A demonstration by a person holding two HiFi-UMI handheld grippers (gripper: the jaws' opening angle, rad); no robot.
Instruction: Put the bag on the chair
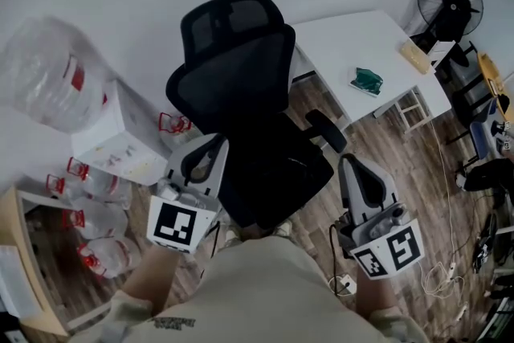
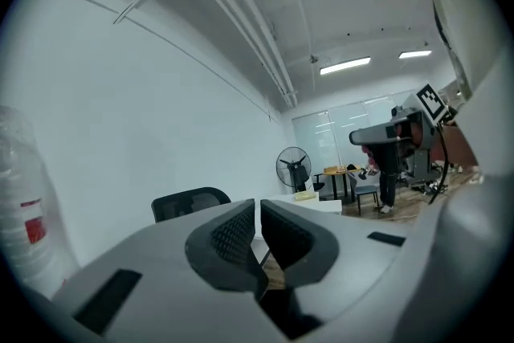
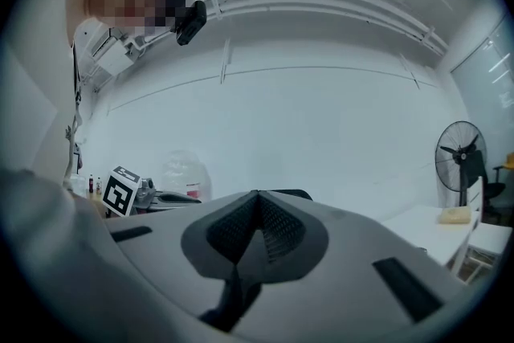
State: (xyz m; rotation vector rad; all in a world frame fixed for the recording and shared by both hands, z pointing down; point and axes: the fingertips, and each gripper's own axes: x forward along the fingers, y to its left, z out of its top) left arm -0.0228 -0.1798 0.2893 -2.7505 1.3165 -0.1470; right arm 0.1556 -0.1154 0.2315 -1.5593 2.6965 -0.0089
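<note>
A black office chair (image 1: 245, 104) with a mesh back stands in front of me, its dark seat (image 1: 277, 173) towards me. I cannot make out a bag on the seat or anywhere else. My left gripper (image 1: 212, 144) is held at the seat's left edge and my right gripper (image 1: 350, 161) at its right, both close to my body. The left gripper (image 2: 257, 205) is shut with nothing between its pads, and the chair's back (image 2: 190, 202) shows beyond it. The right gripper (image 3: 257, 195) is also shut and empty.
Large clear water jugs (image 1: 48, 80) and a white box (image 1: 120, 132) stand to the left, with smaller jugs (image 1: 96, 253) by a wooden shelf (image 1: 16, 253). A white table (image 1: 353, 36) with a small green thing (image 1: 367, 80) is at the right, a fan (image 1: 450, 4) beyond it. Cables (image 1: 345, 283) lie on the floor.
</note>
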